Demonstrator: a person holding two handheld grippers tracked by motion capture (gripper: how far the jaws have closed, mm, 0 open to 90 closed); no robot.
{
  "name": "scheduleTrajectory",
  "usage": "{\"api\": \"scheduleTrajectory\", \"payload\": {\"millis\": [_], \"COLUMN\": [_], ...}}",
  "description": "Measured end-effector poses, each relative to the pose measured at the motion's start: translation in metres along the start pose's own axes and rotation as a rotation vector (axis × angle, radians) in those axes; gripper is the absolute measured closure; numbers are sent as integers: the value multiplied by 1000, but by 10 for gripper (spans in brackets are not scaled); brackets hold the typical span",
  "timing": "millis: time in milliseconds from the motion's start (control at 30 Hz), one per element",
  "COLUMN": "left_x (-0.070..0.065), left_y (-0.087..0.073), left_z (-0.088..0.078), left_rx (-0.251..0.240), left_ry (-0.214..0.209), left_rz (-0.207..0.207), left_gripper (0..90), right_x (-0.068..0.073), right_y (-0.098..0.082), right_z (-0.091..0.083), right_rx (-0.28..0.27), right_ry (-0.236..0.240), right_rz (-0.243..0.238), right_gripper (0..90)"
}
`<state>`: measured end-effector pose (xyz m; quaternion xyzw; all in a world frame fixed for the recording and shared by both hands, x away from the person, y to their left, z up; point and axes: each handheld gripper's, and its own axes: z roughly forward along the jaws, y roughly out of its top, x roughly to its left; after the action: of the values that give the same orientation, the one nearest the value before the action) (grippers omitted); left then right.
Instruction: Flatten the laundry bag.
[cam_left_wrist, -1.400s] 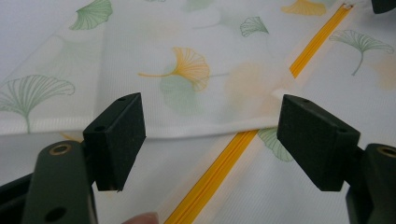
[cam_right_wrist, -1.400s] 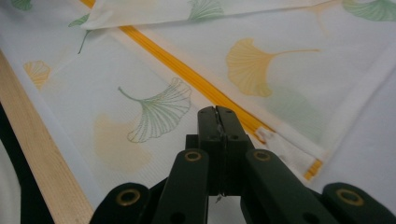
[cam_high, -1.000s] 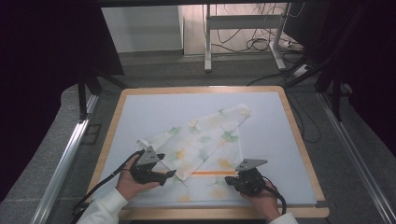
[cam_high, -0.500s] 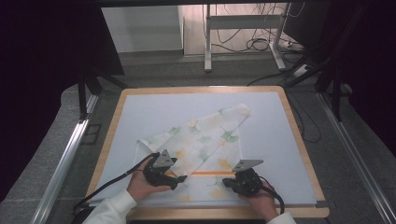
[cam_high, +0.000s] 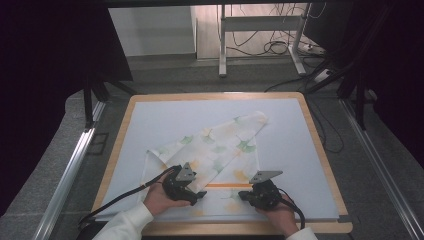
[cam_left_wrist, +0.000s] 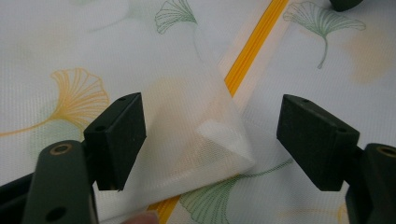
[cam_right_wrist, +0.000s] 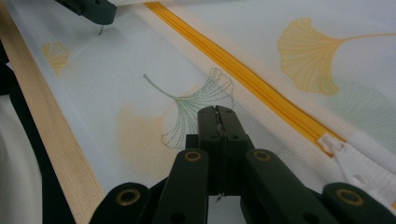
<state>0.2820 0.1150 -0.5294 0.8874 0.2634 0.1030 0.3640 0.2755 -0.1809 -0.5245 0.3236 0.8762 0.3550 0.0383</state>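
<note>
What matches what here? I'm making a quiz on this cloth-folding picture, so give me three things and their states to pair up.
Things:
1. left gripper
2. right gripper
3. zipper

States:
A. orange, running across the cloth
B. fingers shut, tips resting on the cloth
C. fingers open, either side of a folded cloth corner

Pairs: 1-C, 2-B, 3-A
</note>
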Motion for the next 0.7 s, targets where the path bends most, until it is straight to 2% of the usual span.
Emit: {"api": "scheduleTrajectory", "payload": {"millis": [133,267,367,467,633,700], "left_x": [0,3,4,7,11,13], "left_y": [-1,-2,-4,-5,-5,-5], "left_z": [0,0,1,3,1,1], "left_rx": [11,12,27,47,44,38], "left_ry": [0,-14,-8,-6,-2,-17], "left_rz": [6,-23,-24,-20,-38,-53], "left_gripper": [245,279,312,367,481,536], "right_x": [0,0,-1,-1,-2,-2], "right_y": [0,0,0,0,0,0], "right_z": [0,0,0,0,0,0], "right_rx": [1,1,2,2,3,3], "right_ry": [-1,2,6,9,12,12], "right_rz": [0,-1,4,5,5,4], "right_gripper": [892,892,892,892,892,892]}}
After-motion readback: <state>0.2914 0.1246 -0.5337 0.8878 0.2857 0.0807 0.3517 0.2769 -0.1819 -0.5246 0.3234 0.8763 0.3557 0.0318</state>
